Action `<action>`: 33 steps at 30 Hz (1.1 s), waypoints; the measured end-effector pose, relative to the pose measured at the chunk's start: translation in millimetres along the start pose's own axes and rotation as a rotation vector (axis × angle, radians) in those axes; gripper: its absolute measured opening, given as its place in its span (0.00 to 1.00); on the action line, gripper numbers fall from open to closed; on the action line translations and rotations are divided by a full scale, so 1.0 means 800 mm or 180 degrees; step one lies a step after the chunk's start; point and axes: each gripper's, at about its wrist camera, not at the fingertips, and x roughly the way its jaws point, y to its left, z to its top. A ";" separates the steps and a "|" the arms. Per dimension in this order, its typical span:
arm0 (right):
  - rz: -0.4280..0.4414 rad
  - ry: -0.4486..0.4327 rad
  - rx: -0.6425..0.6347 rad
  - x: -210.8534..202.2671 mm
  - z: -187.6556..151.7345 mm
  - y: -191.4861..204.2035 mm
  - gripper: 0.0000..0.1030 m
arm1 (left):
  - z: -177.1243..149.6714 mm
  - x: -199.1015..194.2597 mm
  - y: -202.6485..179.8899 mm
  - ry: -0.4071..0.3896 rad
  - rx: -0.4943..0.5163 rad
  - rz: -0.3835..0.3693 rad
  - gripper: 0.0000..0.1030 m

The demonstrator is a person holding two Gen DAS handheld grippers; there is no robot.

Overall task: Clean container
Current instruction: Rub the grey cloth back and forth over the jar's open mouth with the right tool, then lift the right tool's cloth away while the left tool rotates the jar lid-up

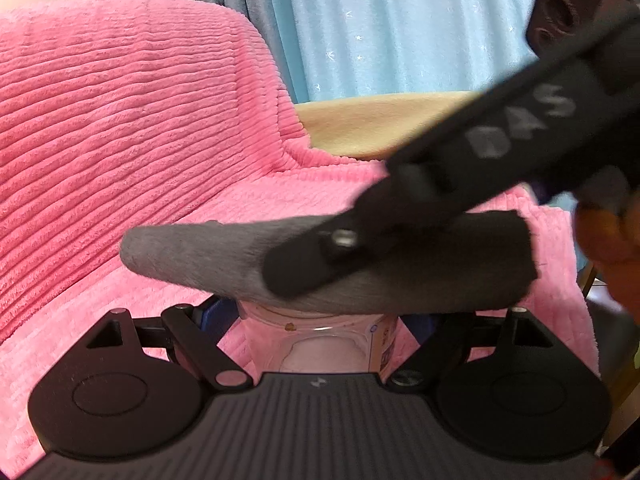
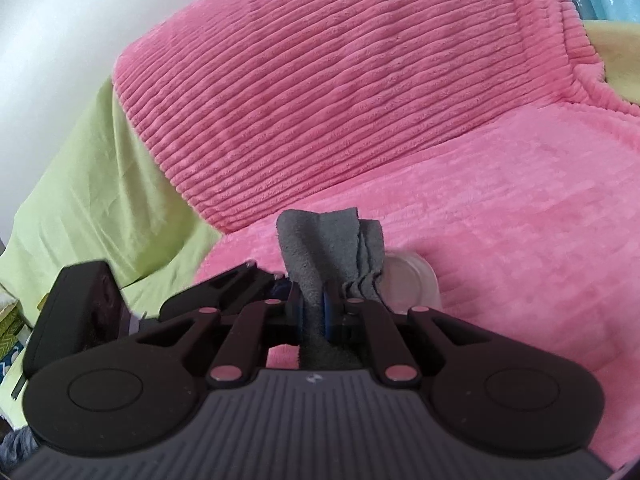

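Gripping one clear container (image 1: pixel 320 340) between its two blue-padded fingers, the left gripper (image 1: pixel 320 320) is sitting nearest in its own view, jaws closed in on the jar's sides. Just above the jar's mouth, one grey cloth (image 1: pixel 332 264) is lying across it, pinched by the right gripper (image 2: pixel 316 312), whose jaws are clamping tight on the fabric with almost no gap. In the right wrist view the container (image 2: pixel 408 284) is showing just right of the cloth (image 2: pixel 320 248). Beyond, one pink ribbed blanket (image 1: pixel 120 120) is covering a seat, with one green sheet (image 2: pixel 92 184) at far left and light blue curtains (image 1: pixel 400 20) farthest back.
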 end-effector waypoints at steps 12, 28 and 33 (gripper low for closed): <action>-0.0361 -0.0087 -0.0143 -0.005 0.010 -0.014 0.06 | -0.002 -0.002 0.001 -0.0008 0.0019 -0.0026 0.83; -0.0130 -0.0099 -0.0151 0.012 0.007 -0.006 0.06 | -0.002 -0.001 -0.002 0.0010 0.0046 0.0004 0.83; -0.0415 -0.0115 -0.0084 0.002 0.014 -0.019 0.06 | 0.006 0.000 -0.003 0.0099 0.0150 -0.0055 0.83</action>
